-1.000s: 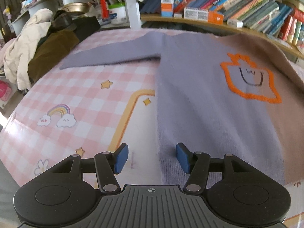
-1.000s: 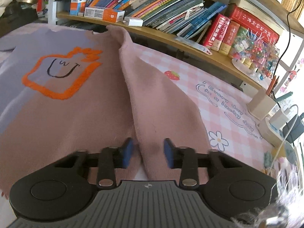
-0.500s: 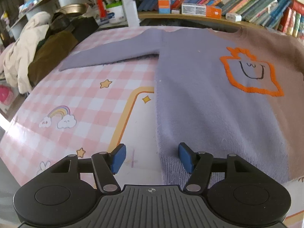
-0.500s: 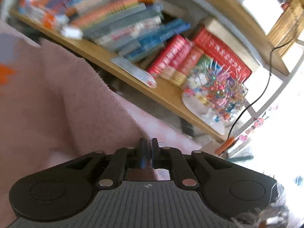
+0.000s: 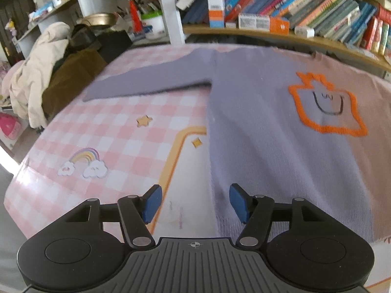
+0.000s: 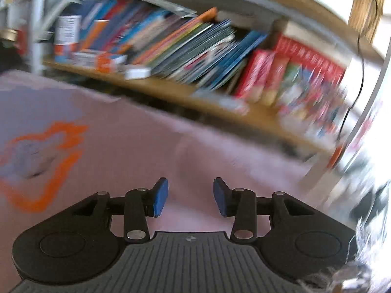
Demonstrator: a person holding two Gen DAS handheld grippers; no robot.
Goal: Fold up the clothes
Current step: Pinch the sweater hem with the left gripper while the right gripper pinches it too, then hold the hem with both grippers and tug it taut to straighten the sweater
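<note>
daylight, right-edge glare | right view motion-blurred | fisheye-bent edges

No word, brand or number can be made out. Print is borne by the spines of the books [image 5: 305, 7] on the shelf [image 5: 281, 35] behind the sweater [image 5: 256, 122], and by the white and orange boxes [image 5: 262, 22] lying in front of them, but it is too small and blurred to be read. On the sweater's chest only a drawn sign is carried: an orange outline [image 5: 327, 105] enclosing a small black face. In the right wrist view all lettering on the shelf is smeared by motion blur.
</note>
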